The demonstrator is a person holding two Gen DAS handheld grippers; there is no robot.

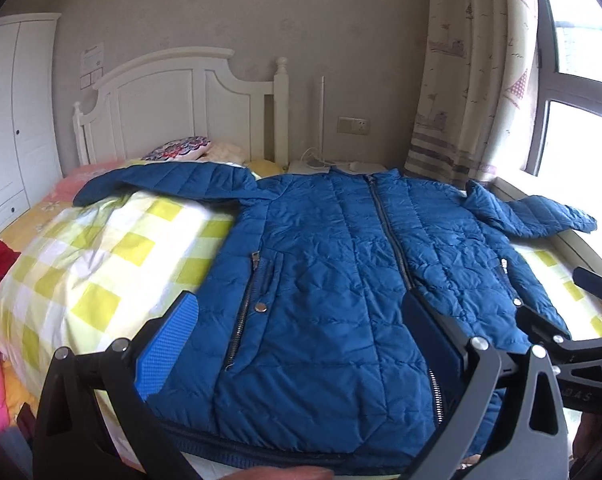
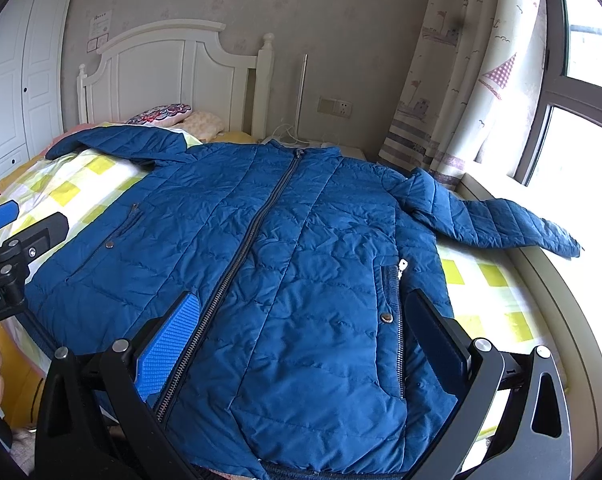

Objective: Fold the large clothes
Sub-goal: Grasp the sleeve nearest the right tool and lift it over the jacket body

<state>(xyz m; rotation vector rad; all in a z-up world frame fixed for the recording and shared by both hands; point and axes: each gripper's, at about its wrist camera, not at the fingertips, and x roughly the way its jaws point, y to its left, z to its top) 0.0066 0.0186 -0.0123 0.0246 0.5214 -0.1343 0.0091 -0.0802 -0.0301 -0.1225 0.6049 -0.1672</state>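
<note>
A bed (image 1: 101, 248) in checked covers carries a blue jacket (image 1: 333, 264), perhaps pillows beyond

Quilted, faintly glossy jacket (image 2: 301, 240) on matt checked bedsheet (image 2: 81, 188).

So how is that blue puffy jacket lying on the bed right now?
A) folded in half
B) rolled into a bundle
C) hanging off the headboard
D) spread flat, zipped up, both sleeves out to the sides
D: the blue jacket lies flat on the checked bedcover, its zipper closed, and a sleeve stretches out on each side.
</note>
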